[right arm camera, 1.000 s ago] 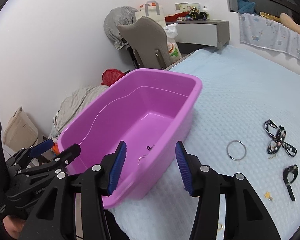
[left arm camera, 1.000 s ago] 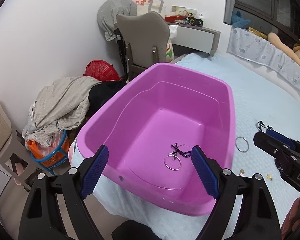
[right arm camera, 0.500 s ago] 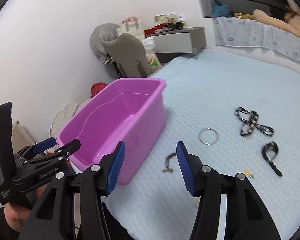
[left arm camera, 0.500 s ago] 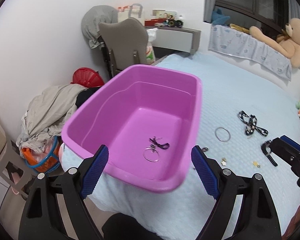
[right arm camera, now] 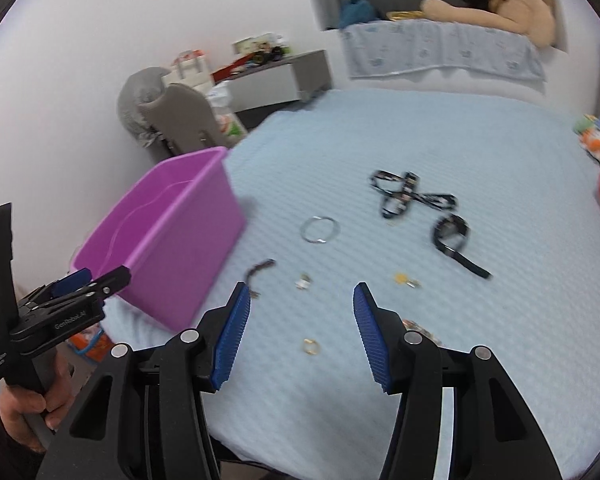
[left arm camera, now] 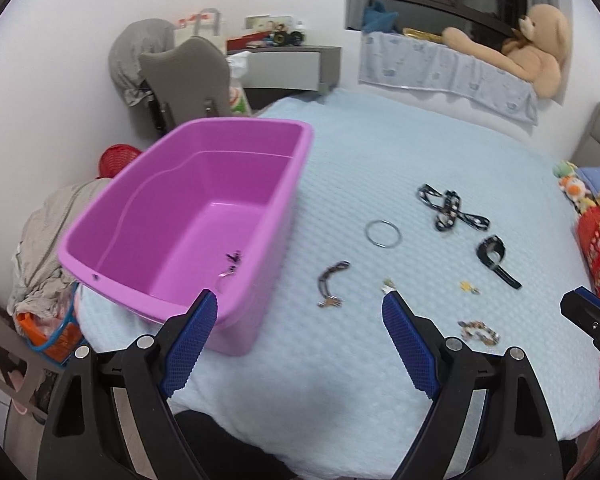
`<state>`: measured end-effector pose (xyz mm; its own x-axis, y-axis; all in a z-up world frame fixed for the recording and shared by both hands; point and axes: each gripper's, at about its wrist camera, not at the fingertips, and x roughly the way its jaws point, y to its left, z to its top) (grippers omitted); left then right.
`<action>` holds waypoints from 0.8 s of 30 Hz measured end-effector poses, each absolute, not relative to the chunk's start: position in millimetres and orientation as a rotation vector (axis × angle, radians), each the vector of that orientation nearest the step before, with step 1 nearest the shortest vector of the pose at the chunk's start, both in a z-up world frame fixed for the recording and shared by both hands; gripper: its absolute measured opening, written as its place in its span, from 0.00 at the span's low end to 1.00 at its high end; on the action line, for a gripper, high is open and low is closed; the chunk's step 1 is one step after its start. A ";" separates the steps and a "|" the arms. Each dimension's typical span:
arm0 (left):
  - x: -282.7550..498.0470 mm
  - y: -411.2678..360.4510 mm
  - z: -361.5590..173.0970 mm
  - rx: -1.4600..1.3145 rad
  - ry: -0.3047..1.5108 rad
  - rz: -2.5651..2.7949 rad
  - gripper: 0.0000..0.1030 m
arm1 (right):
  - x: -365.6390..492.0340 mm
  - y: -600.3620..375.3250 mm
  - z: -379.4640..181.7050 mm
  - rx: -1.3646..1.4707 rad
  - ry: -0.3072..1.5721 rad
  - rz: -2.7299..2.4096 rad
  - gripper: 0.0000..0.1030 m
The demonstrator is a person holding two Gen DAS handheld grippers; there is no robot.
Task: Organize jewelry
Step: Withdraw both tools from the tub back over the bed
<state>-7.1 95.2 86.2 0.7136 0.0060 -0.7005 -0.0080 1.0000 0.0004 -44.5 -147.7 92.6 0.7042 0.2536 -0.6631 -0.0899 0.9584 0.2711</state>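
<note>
A purple plastic tub (left arm camera: 148, 280) (right arm camera: 168, 256) stands at the bed's left edge with a ring and a dark cord (left arm camera: 230, 266) inside. On the blue bedspread lie a silver bangle (left arm camera: 383, 233) (right arm camera: 320, 229), a patterned black ribbon (left arm camera: 448, 206) (right arm camera: 404, 194), a black strap (left arm camera: 496, 260) (right arm camera: 456, 242), a brown cord bracelet (left arm camera: 332, 282) (right arm camera: 258, 274), small charms (left arm camera: 469, 287) (right arm camera: 406, 279), a beaded piece (left arm camera: 480, 330) and a gold ring (right arm camera: 311, 346). My left gripper (left arm camera: 300, 344) is open and empty. My right gripper (right arm camera: 298, 332) is open and empty above the gold ring.
A grey chair (left arm camera: 188, 76), a desk (left arm camera: 292, 62), a red basket (left arm camera: 118, 156) and piled clothes (left arm camera: 44, 240) stand left of the bed. A teddy bear (left arm camera: 532, 44) lies on the far ledge. Toys and a red item (left arm camera: 598, 240) sit at the right edge.
Both grippers have swung right, away from the tub and over the bedspread. More jewelry pieces have come into view. Both stay open and empty.
</note>
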 end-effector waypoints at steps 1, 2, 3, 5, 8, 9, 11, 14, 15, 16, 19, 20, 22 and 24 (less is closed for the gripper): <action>-8.5 87.8 82.5 -0.001 0.779 -0.008 0.81 | -48.4 -153.8 89.0 0.227 0.771 0.180 0.50; -9.7 83.8 79.2 0.000 0.783 -0.017 0.81 | -52.0 -160.6 84.7 0.227 0.775 0.162 0.50; -11.1 80.1 76.3 0.002 0.786 -0.024 0.81 | -54.1 -164.5 82.0 0.227 0.778 0.150 0.50; -12.1 67.6 68.6 0.013 0.796 -0.041 0.81 | -60.0 -177.8 73.0 0.235 0.788 0.126 0.50; -12.3 53.3 58.4 0.025 0.813 -0.057 0.81 | -65.4 -191.8 61.9 0.242 0.798 0.097 0.51; -12.6 47.9 53.1 0.028 0.822 -0.062 0.81 | -65.4 -196.3 57.7 0.244 0.804 0.088 0.51; -13.2 40.5 44.8 0.034 0.837 -0.069 0.81 | -67.7 -203.2 49.7 0.249 0.812 0.078 0.51; -13.1 32.1 33.9 0.048 0.856 -0.068 0.81 | -69.3 -211.8 37.4 0.257 0.823 0.067 0.51; -12.8 28.8 28.8 0.050 0.865 -0.068 0.81 | -70.3 -214.7 33.5 0.261 0.826 0.066 0.51; -12.4 27.1 25.7 0.049 0.870 -0.067 0.81 | -70.1 -217.4 27.6 0.266 0.834 0.066 0.51; -12.0 20.6 13.2 0.042 0.883 -0.064 0.81 | -69.3 -222.6 13.4 0.272 0.850 0.068 0.51; -11.2 17.8 7.5 0.042 0.889 -0.064 0.81 | -68.7 -224.8 8.0 0.274 0.856 0.069 0.51; -9.5 13.2 -1.1 0.046 0.896 -0.062 0.81 | -67.4 -228.3 -1.2 0.278 0.864 0.074 0.51; -8.5 8.2 -11.4 0.055 0.895 -0.059 0.81 | -65.3 -233.4 -11.5 0.277 0.864 0.080 0.52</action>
